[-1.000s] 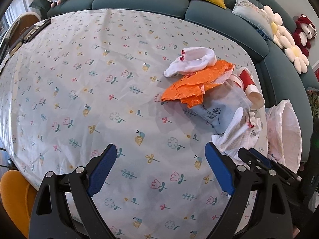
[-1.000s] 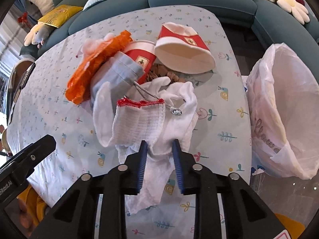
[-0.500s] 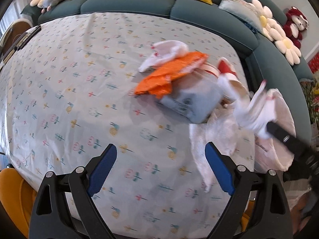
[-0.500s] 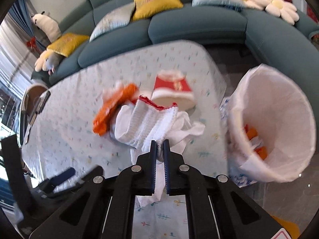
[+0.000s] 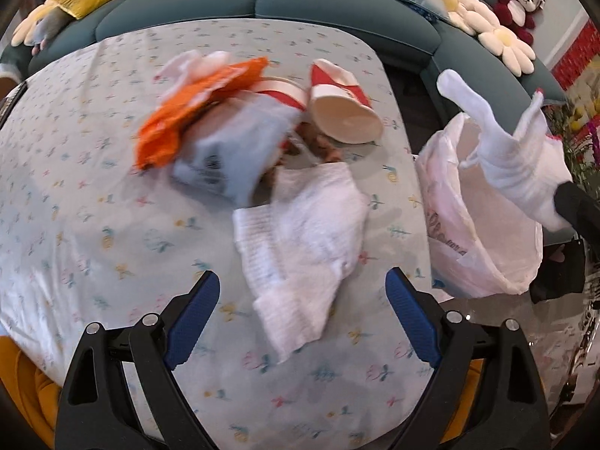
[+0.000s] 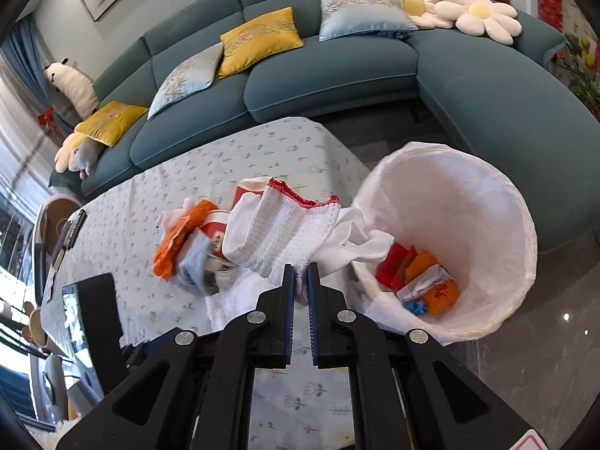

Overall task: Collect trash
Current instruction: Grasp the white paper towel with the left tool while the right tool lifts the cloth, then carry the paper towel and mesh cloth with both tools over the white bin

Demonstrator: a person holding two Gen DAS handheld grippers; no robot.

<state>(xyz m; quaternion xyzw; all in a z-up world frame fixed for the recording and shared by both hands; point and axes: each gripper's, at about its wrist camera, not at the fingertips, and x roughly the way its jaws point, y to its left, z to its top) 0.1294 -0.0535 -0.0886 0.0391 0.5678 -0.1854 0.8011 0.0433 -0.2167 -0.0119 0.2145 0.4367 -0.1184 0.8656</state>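
Two paper cups (image 5: 343,107), three white gloves (image 5: 300,240), one orange wrapper (image 5: 195,112), one lined bin (image 6: 450,240).

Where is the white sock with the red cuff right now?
In the right wrist view, the sock hangs from the right gripper, beside the bin.

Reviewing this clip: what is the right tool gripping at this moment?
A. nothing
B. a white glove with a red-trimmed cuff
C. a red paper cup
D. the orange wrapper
B: the right tool is shut on the white glove, which it holds off the table beside the lined trash bin.
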